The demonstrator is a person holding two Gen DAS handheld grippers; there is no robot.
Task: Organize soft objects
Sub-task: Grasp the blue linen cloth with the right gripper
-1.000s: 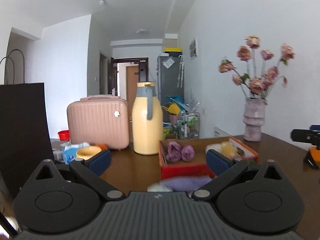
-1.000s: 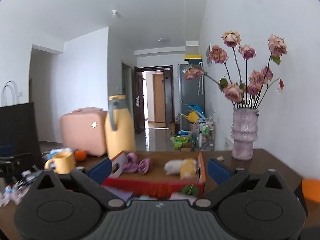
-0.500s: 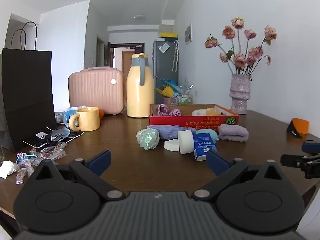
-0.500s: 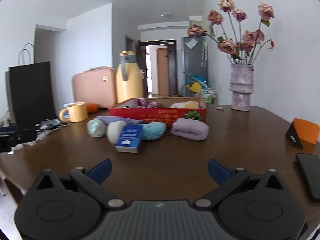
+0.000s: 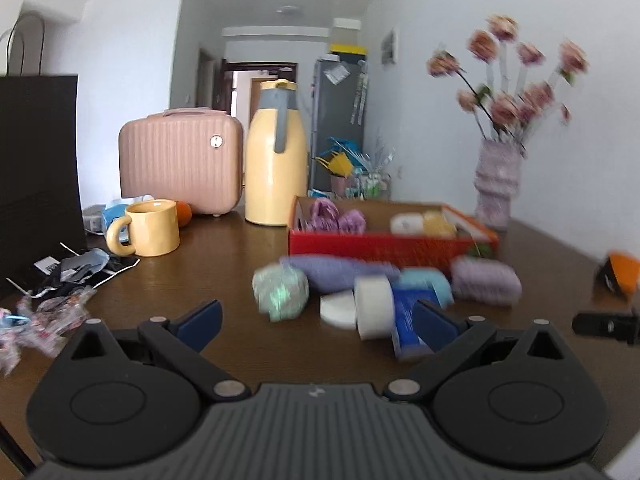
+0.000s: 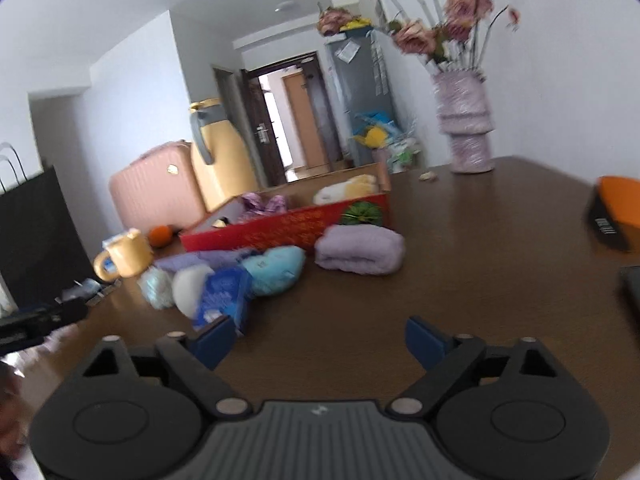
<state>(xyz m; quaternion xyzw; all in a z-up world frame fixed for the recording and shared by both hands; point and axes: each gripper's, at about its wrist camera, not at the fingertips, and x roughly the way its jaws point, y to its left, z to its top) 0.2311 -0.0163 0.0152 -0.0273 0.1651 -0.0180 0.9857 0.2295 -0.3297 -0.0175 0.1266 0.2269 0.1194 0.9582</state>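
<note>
I am at the approach step: nothing picked yet, several soft things loose on the dark brown wooden table (image 6: pixel 480 240) in front of the red cardboard box (image 6: pixel 288 226). My right gripper (image 6: pixel 316 336) has just been closing a little, jaws wide with nothing between them; my left gripper (image 5: pixel 316 320) gapes empty too. The rolled lilac towel (image 6: pixel 360 248) lies mid-frame, above and beyond my right jaws, well apart. The mint-green scrunched pouf (image 5: pixel 282 290) sits just above my left jaws (blurred). Next, I judge, I must reach forward, straddle one and squeeze gently.
</note>
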